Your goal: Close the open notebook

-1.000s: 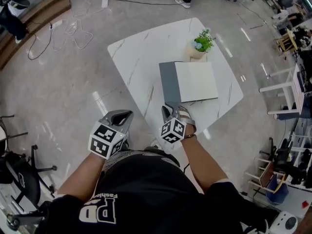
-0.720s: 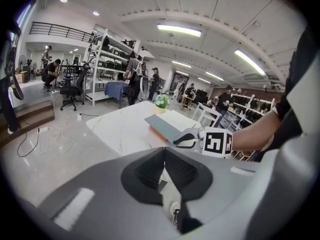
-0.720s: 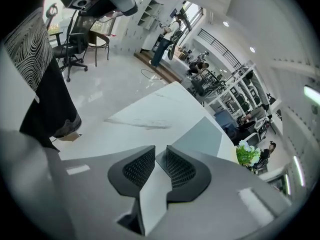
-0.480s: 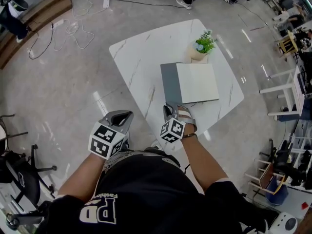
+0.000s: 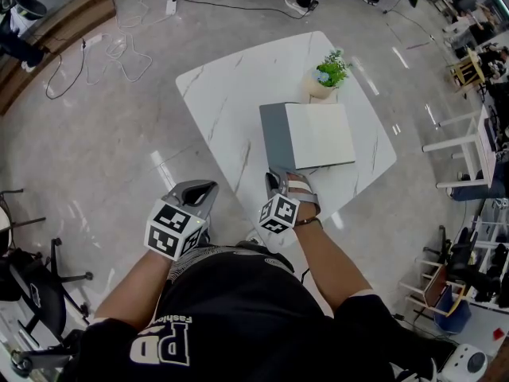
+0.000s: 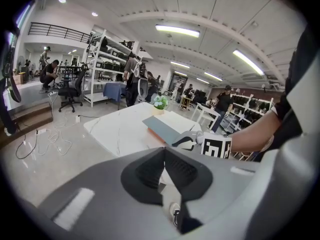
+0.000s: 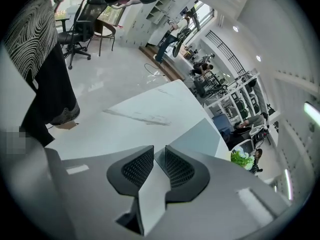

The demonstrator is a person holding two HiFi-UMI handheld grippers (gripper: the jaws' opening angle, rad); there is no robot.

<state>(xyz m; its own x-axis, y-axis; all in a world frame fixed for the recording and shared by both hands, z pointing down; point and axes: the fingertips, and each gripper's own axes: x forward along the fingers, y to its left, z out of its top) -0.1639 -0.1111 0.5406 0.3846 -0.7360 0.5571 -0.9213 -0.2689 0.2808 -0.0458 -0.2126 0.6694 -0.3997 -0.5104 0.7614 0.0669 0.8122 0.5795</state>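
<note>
The notebook [image 5: 308, 136] lies open and flat toward the far right corner of the tabletop [image 5: 223, 94]. Its grey cover [image 5: 274, 138] is spread to the left and its white page [image 5: 320, 134] to the right, with a potted plant [image 5: 328, 72] just beyond it at the far edge.

The right tongs [image 5: 281, 178] sit at the near edge, right by the cover's near corner. Their jaws are only a narrow slit apart, and I can't tell whether the cover's edge has entered that slit. The left tongs [image 5: 200, 188] hang off the tabletop's near left side, over the floor, with jaws pressed together on nothing.

To my eye the step in hand is getting hold of the grey cover. To do that well, keep the right tongs low and slide one jaw under the corner, pinching only the cover and no pages. Then lift it in an arc over the spine toward the right edge and lay it down rather than drop it. The notebook could skate on the smooth marble, so the left tongs might come in to steady the page side.
</note>
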